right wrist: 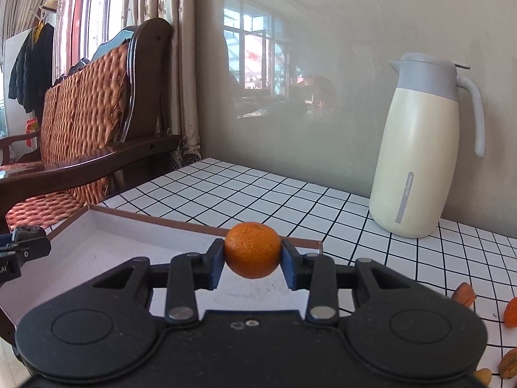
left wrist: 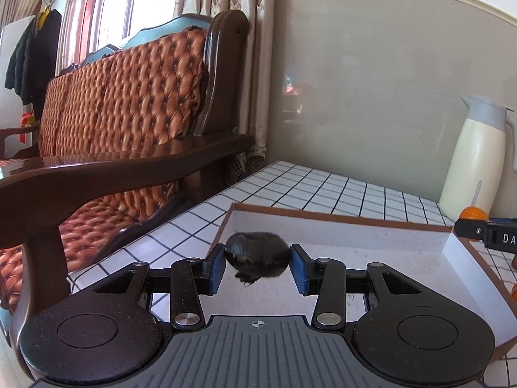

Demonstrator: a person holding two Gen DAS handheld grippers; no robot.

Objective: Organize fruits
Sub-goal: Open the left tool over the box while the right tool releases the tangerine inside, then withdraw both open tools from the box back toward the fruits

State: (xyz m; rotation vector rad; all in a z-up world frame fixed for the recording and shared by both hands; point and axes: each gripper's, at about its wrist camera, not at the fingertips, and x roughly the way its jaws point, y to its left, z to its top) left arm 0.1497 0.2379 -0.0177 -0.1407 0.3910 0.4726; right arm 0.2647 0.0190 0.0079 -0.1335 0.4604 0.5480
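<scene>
Above the tray: both of your grippers hang here, each with one fruit between its blue pads.
Landmark: shallow white tray with a brown rim, lying on the white tiled table.
Your left gripper: it is closed on the dark fruit; both pads touch its sides.
Dark fruit: almost black, shiny and a little wrinkled, with a small ragged piece hanging under it. You hold it over the tray floor, near the far left corner of the tray. I cannot tell if it touches the floor.
Your right gripper: it clamps the orange mandarin; the pads press on its left and right sides.
Orange mandarin: round, with pitted peel. In the right wrist view it sits in front of the far rim of the tray, close to the far right corner. In the left wrist view only its top shows, behind the other gripper at the right edge of the tray.
Thermos jug: cream body with grey lid and handle, standing upright on the table beyond the tray, to its right and near the wall.
Orange pieces: several lie on the tiles to the right of the tray, well apart from it. I cannot tell what they are.
Wooden sofa: dark frame with orange quilted cushions, standing to the left of the tray, beside the table.
</scene>
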